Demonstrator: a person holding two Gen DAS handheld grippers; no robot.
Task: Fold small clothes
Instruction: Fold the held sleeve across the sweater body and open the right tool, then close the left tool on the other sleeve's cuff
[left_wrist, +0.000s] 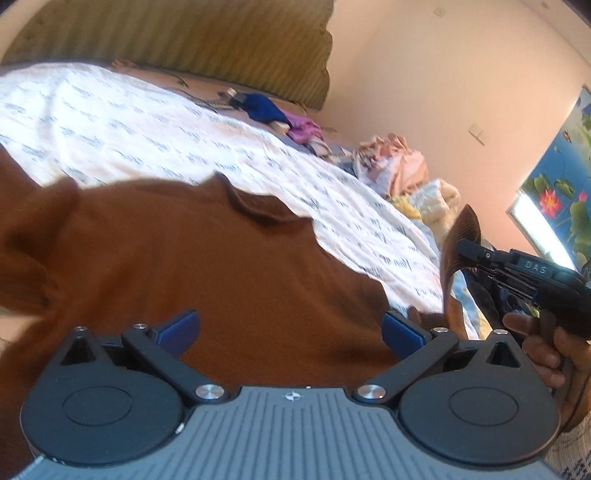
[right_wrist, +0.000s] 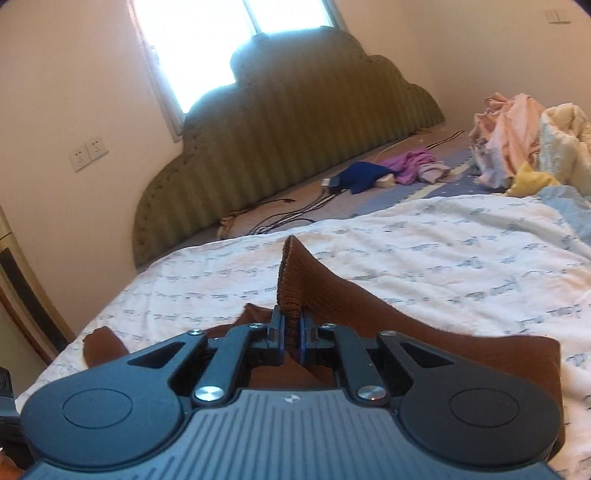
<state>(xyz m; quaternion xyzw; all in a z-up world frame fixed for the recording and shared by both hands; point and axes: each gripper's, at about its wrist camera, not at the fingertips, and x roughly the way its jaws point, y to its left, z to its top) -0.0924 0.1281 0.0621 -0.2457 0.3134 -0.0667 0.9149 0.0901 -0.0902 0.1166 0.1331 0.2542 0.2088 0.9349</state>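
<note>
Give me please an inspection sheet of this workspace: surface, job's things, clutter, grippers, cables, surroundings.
Surface: bed with a white printed quilt, lightly wrinkled.
Job's things: brown knit garment spread on the quilt; one ribbed edge lifted.
Clutter: blue cloth and purple cloth near the headboard; heap of pink and cream clothes at the far side.
Grippers: left gripper over the garment, jaws wide apart, holding nothing; right gripper with jaws closed on the garment's ribbed edge.
Cables: dark cables on the mattress by the headboard.
Surroundings: green padded headboard, bright window, wall sockets.
</note>
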